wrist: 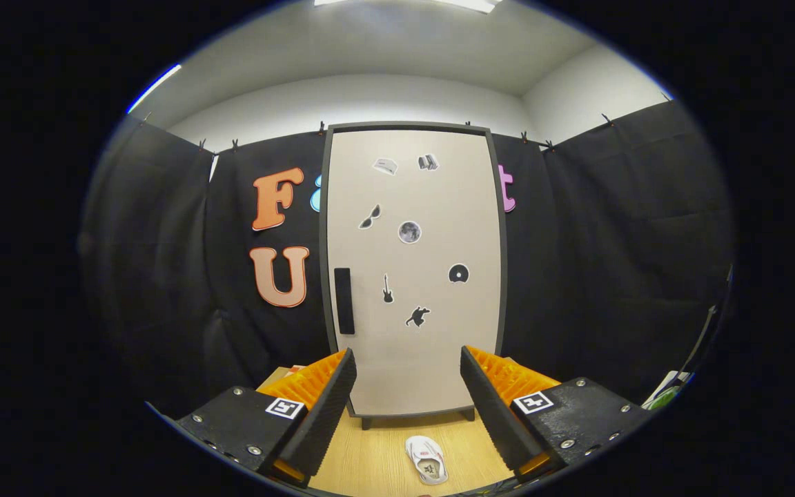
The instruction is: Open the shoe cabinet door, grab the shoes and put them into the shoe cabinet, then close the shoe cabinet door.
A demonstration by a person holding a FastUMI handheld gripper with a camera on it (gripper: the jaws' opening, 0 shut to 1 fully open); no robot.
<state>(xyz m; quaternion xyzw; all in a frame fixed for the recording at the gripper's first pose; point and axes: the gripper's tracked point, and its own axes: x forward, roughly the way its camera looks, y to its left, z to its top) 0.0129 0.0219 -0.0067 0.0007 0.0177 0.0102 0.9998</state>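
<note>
Black cloth walled the booth on three sides, with pale wall and a ceiling light above it, and a light wood-grain bench point(384, 455) ran forward from the camera to the foot of the cabinet. At 12 o'clock from the fingers stood the tall beige shoe cabinet with a dark grey frame point(415, 269), resting on short dark feet at the far end of the bench. Its flat beige door point(432, 345), dotted with small stickers, sat flush in the frame and looked fully closed. The black vertical bar handle point(344, 301) was on the door's left edge, at about 11 o'clock from the fingers.

The hand-held gripper point(408, 404) was released: its two black fingers with orange ribbed backs stood wide apart and held nothing, pointing straight at the lower part of the door without touching it.

A single white low-top sneaker with a dark mark on its insole point(426, 460) lay on the bench between the fingers and closer to the camera than their tips, at roughly 6 o'clock, well short of the cabinet and touched by neither finger.

By my reading, nothing of the task was done yet. The door was unopened, the sneaker was outside, and the opening, the grabbing, the placing inside and the closing all remained. The first move would likely call for swinging toward the handle at 11 o'clock.
</note>
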